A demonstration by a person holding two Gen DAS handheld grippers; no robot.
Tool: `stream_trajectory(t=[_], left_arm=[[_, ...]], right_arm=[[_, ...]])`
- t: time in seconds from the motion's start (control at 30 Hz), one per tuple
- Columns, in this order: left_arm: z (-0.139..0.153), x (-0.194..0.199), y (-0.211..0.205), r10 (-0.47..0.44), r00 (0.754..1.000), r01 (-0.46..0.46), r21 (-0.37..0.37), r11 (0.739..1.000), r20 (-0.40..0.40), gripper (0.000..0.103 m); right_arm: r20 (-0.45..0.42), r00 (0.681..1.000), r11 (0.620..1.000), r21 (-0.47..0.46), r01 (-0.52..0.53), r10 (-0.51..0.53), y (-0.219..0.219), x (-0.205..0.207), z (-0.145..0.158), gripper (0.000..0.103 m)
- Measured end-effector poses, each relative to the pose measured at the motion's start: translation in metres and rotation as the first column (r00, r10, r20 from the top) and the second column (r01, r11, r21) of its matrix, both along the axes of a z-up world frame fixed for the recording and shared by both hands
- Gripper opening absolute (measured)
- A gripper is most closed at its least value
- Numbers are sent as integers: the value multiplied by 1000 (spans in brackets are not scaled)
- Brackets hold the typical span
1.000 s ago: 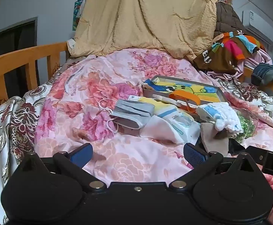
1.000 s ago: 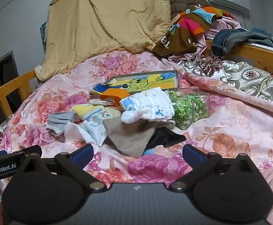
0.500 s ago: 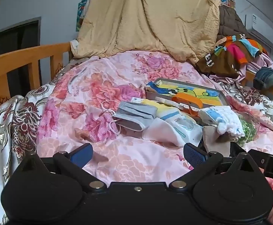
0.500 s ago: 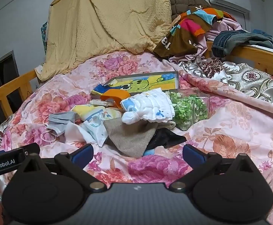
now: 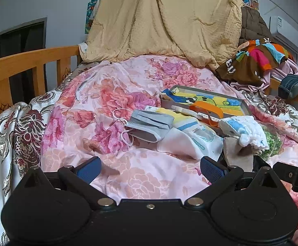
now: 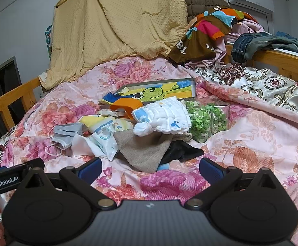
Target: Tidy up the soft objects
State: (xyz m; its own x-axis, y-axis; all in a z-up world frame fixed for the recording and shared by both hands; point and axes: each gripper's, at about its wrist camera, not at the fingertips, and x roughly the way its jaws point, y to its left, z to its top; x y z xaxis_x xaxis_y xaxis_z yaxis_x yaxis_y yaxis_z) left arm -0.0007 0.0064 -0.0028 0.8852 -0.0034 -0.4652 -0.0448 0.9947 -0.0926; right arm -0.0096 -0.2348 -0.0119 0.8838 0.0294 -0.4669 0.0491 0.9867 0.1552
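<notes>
A heap of soft things lies on the floral bedspread: a grey face mask, a white printed cloth, a white and blue knotted cloth, a beige-brown cloth, a black piece and a bag of green bits. My left gripper is open and empty, short of the mask. My right gripper is open and empty, just in front of the beige cloth.
A flat box with a cartoon picture and an orange ring lie behind the heap. A yellow blanket hangs at the back. Clothes pile at the right. Wooden bed rails run along both sides.
Both gripper views have shifted slightly, the left one turning a little left and up. Both grippers stay open. The objects have not moved.
</notes>
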Motion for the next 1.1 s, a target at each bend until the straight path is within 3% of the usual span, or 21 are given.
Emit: stream_trajectory(t=[1.1], left_arm=[[2, -3, -1, -2, 999, 2, 5, 1000, 35, 102]], right_arm=[[5, 1000, 1000, 9, 1, -2, 2, 0, 2, 103]])
